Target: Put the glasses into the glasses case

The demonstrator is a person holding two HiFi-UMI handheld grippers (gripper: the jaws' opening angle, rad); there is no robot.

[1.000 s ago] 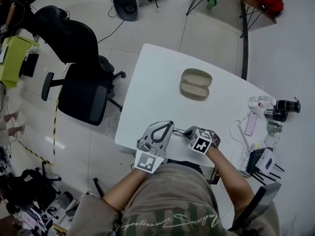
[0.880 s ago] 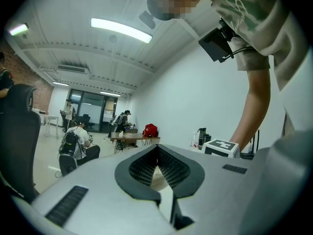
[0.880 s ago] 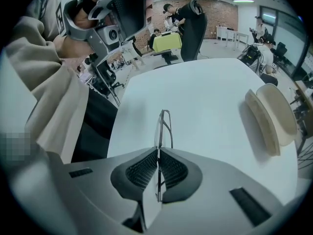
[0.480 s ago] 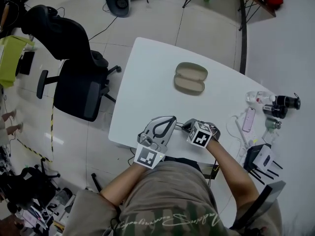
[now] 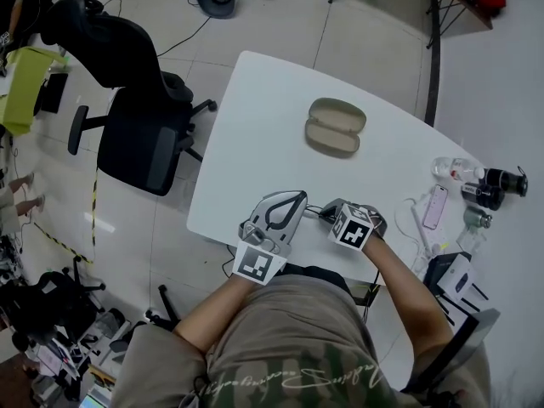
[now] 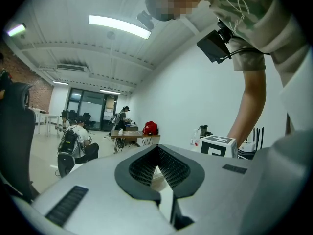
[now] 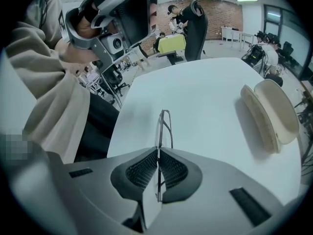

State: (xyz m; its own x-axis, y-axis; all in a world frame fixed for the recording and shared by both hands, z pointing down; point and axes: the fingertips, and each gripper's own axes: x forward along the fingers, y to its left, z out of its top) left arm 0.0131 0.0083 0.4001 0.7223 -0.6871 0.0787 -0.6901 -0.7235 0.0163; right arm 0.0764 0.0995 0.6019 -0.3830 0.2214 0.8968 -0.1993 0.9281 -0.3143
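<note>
Pinching the glasses in my right gripper here, jaws clamped on the thin frame, which pokes out past the fingertips above the near edge of the white table. My left gripper sits just to the left, jaws pressed together with nothing in them. The glasses case lies open farther out on the table, well apart from both grippers. Compared with half a second ago, pretty much nothing has moved: both grippers are still at the near edge, and the case is in the same spot.
</note>
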